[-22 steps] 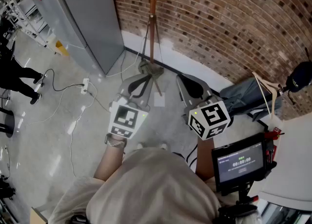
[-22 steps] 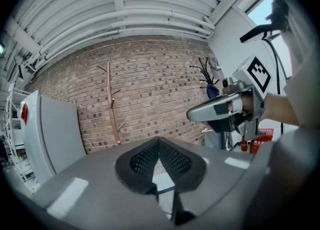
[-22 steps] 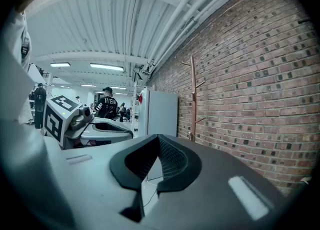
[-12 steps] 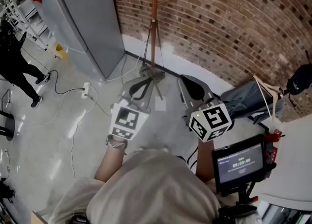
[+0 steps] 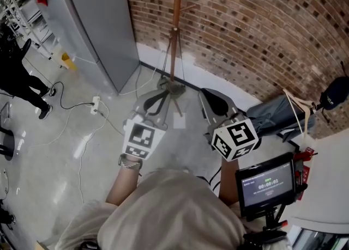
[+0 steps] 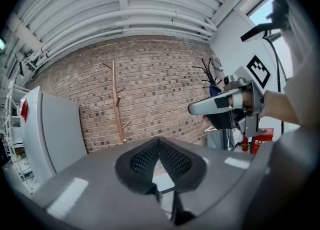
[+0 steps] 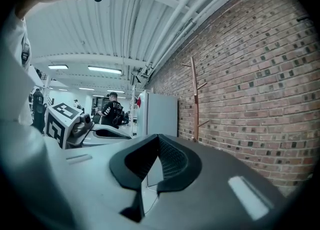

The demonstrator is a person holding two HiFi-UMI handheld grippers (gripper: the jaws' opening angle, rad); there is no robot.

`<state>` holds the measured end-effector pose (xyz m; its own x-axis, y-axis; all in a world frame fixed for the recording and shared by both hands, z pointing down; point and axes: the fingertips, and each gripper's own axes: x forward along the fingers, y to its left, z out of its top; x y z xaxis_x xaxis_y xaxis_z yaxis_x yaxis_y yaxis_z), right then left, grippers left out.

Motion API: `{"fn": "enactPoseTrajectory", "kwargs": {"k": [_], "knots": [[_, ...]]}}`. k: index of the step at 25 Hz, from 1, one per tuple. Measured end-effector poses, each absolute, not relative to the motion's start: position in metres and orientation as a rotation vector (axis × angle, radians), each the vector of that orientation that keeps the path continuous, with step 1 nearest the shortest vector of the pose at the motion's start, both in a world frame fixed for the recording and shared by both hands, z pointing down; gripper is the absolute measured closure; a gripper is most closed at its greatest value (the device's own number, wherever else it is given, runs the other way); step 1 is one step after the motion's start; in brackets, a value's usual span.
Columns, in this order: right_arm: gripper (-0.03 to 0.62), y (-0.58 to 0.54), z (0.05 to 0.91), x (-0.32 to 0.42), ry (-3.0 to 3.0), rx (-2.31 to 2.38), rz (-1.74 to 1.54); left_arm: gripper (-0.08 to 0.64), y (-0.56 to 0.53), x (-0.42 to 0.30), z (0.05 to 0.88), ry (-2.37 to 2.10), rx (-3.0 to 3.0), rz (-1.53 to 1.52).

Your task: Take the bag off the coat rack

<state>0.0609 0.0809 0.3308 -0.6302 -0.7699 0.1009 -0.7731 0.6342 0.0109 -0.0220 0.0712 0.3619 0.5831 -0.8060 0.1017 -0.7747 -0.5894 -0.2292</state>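
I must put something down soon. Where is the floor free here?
Bare floor lies left of the power strip and its cable, toward the standing person. Crowded: around the coat rack foot, and at right, by the grey bundle and screen.

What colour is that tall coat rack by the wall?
Reddish-brown wood. The coat rack shows best in the left gripper view.

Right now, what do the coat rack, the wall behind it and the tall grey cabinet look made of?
Coat rack: likely wood; reddish-brown matte pole with angled peg branches.
Wall: brick, rough, with visible mortar joints.
Tall grey cabinet: probably painted sheet metal; flat, smooth, faintly glossy panels, though laminate is possible.
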Motion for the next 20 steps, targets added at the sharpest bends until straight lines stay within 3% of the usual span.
{"fn": "enactPoseTrajectory", "kwargs": {"k": [13, 20], "knots": [[0.591, 0.088, 0.345, 0.028, -2.766, 1.314, 0.163, 0.56, 0.071, -0.064, 0.388, 1.311, -2.716, -0.323], [0.591, 0.057, 0.343, 0.022, -2.766, 1.316, 0.071, 0.56, 0.039, -0.069, 0.393, 1.318, -2.715, -0.323]]}}
